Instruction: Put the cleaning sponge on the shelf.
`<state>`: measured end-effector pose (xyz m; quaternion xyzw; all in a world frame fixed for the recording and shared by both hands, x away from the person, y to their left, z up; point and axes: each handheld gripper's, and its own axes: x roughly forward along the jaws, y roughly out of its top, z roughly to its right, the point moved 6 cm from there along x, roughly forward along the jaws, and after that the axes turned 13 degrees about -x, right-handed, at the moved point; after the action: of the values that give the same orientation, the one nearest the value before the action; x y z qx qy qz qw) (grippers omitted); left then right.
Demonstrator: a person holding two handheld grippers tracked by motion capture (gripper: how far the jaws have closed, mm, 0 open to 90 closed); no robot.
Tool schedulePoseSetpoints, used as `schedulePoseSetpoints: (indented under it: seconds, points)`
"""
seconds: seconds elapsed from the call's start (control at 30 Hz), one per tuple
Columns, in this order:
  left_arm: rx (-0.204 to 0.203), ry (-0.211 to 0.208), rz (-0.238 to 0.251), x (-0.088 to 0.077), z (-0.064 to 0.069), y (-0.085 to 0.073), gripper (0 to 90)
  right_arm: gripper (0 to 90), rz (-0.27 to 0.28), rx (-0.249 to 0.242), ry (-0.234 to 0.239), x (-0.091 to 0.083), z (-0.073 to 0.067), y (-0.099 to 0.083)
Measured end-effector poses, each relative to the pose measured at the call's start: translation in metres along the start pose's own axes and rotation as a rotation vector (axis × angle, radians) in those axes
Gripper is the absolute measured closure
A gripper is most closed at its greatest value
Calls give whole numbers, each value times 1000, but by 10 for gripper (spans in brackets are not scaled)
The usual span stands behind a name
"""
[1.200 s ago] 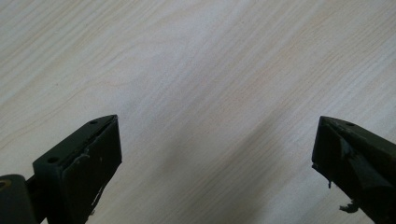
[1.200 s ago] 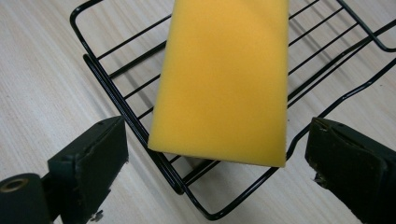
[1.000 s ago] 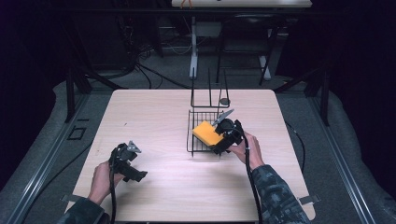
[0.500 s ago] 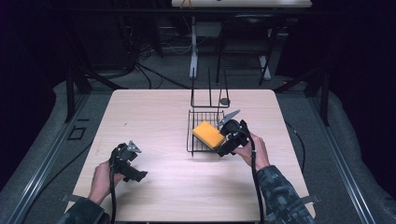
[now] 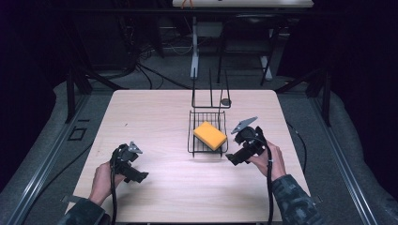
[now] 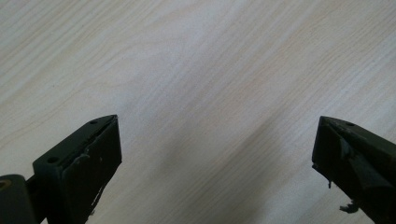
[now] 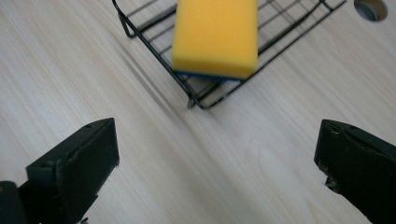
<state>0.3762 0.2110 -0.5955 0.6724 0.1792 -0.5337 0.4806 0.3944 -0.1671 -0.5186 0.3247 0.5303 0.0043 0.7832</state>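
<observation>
A yellow sponge (image 5: pixel 210 135) with a blue underside lies in a black wire basket (image 5: pixel 194 145) at the middle of the wooden table. The right gripper view has the sponge (image 7: pixel 215 36) resting on the basket's near corner (image 7: pixel 201 100). My right gripper (image 5: pixel 233 151) is just right of the basket, open and holding nothing (image 7: pixel 217 172). Near the table's front left, my left gripper (image 5: pixel 133 165) hovers over bare wood, open with nothing between its jaws (image 6: pixel 215 163).
Behind the basket an upright black wire frame (image 5: pixel 210 93) stands beside a round hole (image 5: pixel 226 101) in the tabletop (image 7: pixel 370 8). The light wooden table (image 5: pixel 155 117) ends close to both hands at the front. Dark floor, cables and stands surround it.
My right gripper has let go of the sponge and drawn back to the right and toward the front, out of the basket. The sponge stays in the basket. The left gripper has not moved.
</observation>
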Motion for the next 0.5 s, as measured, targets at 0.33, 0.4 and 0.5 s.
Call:
schedulePoseSetpoints:
  seconds: [0.33,0.4,0.5]
  points:
    - [2,-3,-2,1,2,0,18,0,-56,52,-46,-13,-7,-51]
    - [4,-4,-4,1,2,0,18,0,-59,59,-55,-14,-9,-60]
    - [4,-5,-5,1,2,0,17,0,-58,71,-65,-17,-11,-69]
